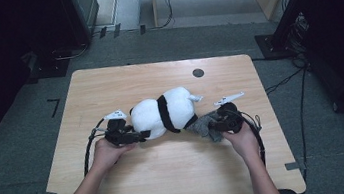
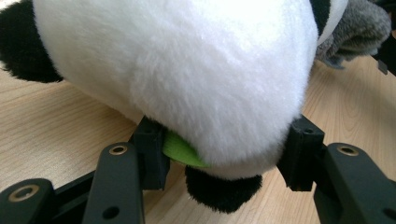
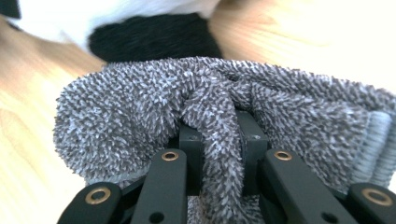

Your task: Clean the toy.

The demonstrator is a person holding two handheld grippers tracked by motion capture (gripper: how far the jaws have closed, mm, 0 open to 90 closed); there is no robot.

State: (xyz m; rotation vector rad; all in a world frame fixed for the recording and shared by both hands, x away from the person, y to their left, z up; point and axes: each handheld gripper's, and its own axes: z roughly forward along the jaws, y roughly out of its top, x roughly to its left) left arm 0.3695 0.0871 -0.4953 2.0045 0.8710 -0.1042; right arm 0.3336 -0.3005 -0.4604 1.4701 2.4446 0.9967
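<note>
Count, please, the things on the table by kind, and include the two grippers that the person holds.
Plush panda: 1
Grey fuzzy cloth: 1
Hand-held grippers: 2, the left gripper closed on the panda's end, the right gripper closed on the cloth
Total: 4

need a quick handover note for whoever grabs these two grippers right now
Left gripper: jaws clamped on one end of the black and white plush panda, beside a small green tag.
Right gripper: shut on a fold of the grey fuzzy cloth.
Where things are: panda lies on its side mid wooden table; the cloth sits at its other end, against its black patch.
Done: both things gripped.
Left: probably wiping the panda with the cloth; how far along that is cannot be told.
</note>
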